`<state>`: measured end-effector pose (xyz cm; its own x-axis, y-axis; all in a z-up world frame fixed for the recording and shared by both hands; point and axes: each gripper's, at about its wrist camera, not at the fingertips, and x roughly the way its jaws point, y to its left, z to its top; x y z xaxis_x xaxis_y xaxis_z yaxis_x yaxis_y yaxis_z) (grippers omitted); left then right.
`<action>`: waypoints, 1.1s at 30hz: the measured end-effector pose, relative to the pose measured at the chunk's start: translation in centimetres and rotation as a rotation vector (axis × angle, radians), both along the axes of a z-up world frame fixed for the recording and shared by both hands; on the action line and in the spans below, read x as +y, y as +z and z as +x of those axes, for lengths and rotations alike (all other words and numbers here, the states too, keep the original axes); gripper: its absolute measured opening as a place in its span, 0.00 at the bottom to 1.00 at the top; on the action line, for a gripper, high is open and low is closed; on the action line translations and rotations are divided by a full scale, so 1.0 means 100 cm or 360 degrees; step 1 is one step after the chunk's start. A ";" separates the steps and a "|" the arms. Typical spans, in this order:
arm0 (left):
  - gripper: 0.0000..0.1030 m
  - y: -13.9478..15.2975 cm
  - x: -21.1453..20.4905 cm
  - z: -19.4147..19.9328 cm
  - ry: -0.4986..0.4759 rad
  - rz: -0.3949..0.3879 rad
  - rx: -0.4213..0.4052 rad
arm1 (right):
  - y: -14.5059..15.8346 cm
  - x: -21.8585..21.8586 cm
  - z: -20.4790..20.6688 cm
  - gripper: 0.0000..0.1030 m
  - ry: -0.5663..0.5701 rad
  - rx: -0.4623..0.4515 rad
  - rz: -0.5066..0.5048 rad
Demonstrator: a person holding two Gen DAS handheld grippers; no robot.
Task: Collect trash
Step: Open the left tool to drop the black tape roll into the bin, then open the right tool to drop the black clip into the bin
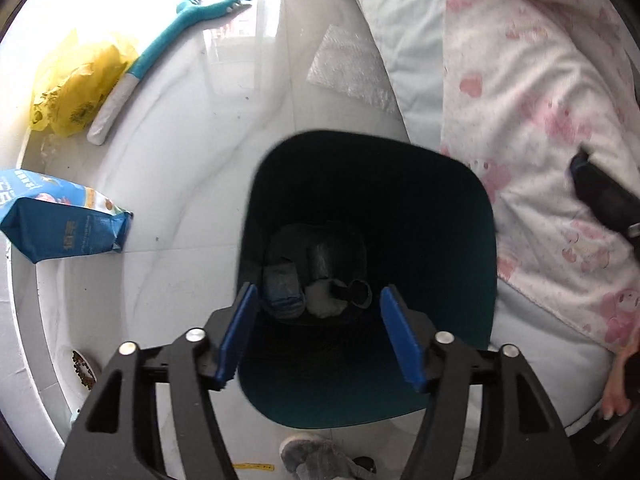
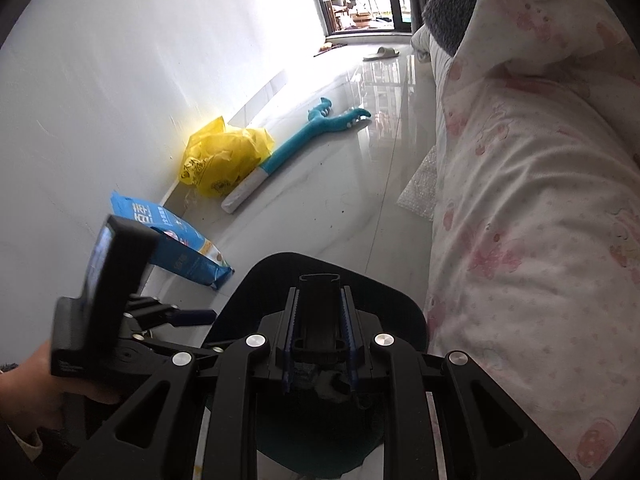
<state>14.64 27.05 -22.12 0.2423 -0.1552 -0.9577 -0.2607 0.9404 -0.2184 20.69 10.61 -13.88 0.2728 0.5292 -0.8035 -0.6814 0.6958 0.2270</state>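
A dark teal trash bin [image 1: 400,200] stands on the white floor beside the bed. Its bottom holds a blue packet [image 1: 280,284], a white crumpled piece [image 1: 324,304] and other dark scraps. My left gripper [image 1: 320,294] hangs open over the bin's mouth, with nothing between its blue pads. In the right wrist view my right gripper [image 2: 320,292] is shut on a flat black plastic piece [image 2: 320,320] above the bin's rim [image 2: 248,292]. A hand [image 2: 36,384] holds the left tool at the lower left.
Along the wall lie a yellow plastic bag [image 1: 76,88], a teal dinosaur-headed stick [image 1: 160,48] and a blue food bag [image 1: 60,220]. Bubble wrap [image 1: 352,68] lies by the bed's pink-patterned quilt [image 1: 540,100]. A grey plush slipper [image 1: 320,460] and a food bowl [image 1: 84,368] sit near.
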 end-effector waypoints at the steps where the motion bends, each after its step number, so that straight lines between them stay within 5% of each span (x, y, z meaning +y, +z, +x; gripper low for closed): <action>1: 0.70 0.005 0.004 -0.002 0.0009 0.0009 -0.0021 | -0.004 0.003 0.000 0.19 0.0000 0.0011 -0.0008; 12: 0.82 0.043 0.038 -0.014 0.0101 0.0161 -0.0200 | -0.040 0.030 0.002 0.19 0.0021 0.0147 -0.0061; 17: 0.82 0.078 0.043 -0.019 0.0128 0.0233 -0.0410 | -0.057 0.044 0.000 0.21 0.0030 0.0227 -0.0162; 19: 0.82 0.099 0.043 -0.023 0.0136 0.0238 -0.0532 | -0.061 0.047 -0.003 0.42 0.0059 0.0274 -0.0170; 23: 0.86 0.132 0.037 -0.032 0.0149 0.0264 -0.0722 | -0.063 0.050 -0.010 0.43 0.0093 0.0265 -0.0200; 26: 0.89 0.151 0.029 -0.037 0.0137 0.0296 -0.0824 | -0.071 0.051 -0.013 0.63 0.0105 0.0314 -0.0235; 33: 0.91 0.185 0.004 -0.042 0.0057 0.0399 -0.1037 | -0.059 0.045 -0.014 0.79 0.0095 0.0288 -0.0184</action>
<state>10.40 27.50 -3.62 0.7806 0.0703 -0.6211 -0.1819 0.9762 -0.1181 19.26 15.13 -19.82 0.0893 0.4415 -0.8928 -0.6775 0.6840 0.2704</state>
